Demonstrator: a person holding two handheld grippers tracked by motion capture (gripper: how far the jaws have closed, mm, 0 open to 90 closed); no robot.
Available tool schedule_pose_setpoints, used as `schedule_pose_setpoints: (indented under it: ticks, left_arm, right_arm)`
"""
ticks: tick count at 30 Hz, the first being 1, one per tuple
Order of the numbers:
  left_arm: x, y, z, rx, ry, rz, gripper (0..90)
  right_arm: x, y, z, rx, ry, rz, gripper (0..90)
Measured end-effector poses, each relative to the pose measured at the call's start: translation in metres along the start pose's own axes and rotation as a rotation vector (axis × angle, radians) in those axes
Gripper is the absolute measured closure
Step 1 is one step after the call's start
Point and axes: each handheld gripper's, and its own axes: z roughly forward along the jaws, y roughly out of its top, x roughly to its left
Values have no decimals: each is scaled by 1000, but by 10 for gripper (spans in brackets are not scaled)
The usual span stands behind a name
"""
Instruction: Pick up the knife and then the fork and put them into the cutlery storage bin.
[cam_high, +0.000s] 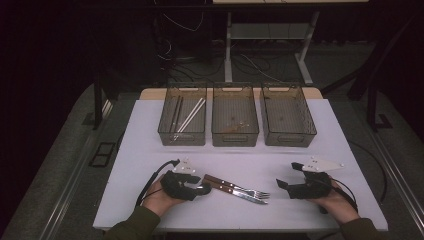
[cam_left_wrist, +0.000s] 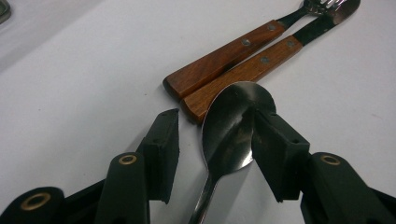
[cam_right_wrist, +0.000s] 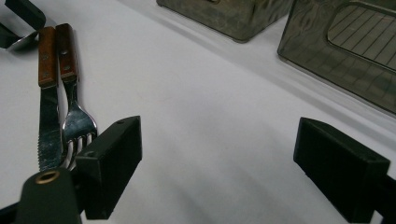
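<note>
1. Across the white table (cam_high: 150, 150), three mesh bins (cam_high: 235, 120) stand in a row at twelve o'clock; the left bin (cam_high: 182, 120) holds chopsticks (cam_high: 190, 116).
2. At four o'clock the right gripper (cam_high: 289, 186) rests with its tongs wide and empty.
3. At seven o'clock the left gripper (cam_left_wrist: 215, 140) has its tongs partly apart around a spoon (cam_left_wrist: 231, 128); one pad touches the bowl, the other stands clear.
4. Just beyond the spoon lie a wooden-handled knife (cam_left_wrist: 247, 70) and fork (cam_left_wrist: 219, 58), side by side.
</note>
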Motion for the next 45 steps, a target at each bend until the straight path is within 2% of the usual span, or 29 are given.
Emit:
schedule_pose_setpoints:
  ticks: [1, 2, 3, 7, 10, 13, 17, 23, 27, 31, 34, 41, 45]
  left_arm:
    - [-2, 0, 0, 3, 4, -6, 503]
    - [-2, 0, 0, 8, 12, 17, 501]
    - [-4, 0, 1, 8, 17, 8, 501]
    - [-8, 0, 1, 8, 21, 20, 505]
    - [-10, -1, 0, 19, 17, 45, 531]
    - [-12, -1, 0, 18, 12, 46, 551]
    - [-13, -1, 0, 24, -2, 68, 583]
    - [-16, -1, 0, 30, 5, 105, 648]
    - [-15, -2, -2, 27, -13, 113, 729]
    - [-13, -3, -5, 22, -57, 115, 820]
    - [-13, -4, -5, 13, -90, 100, 868]
    - [-8, -2, -6, 1, -129, 66, 873]
    - [-3, 3, -10, -31, -127, 31, 873]
  right_arm:
    - [0, 0, 0, -1, 0, -1, 154]
    - [0, 0, 0, 0, -1, 0, 154]
    - [0, 0, 0, 0, -1, 2, 154]
    - [0, 0, 0, -2, -2, 2, 154]
    - [0, 0, -1, -3, -1, 1, 154]
    - [-1, 0, -1, -3, -3, 1, 154]
    - [-1, 0, -1, -4, -3, -1, 154]
    - [-1, 0, 0, -4, -4, -2, 154]
    - [-1, 0, -1, -5, -5, -2, 154]
    - [-1, 0, -1, -3, -4, -3, 154]
    - [-1, 1, 0, -3, -4, -6, 154]
    - [-1, 1, -1, -5, 0, -5, 154]
    - [-1, 1, 0, -6, -1, -1, 154]
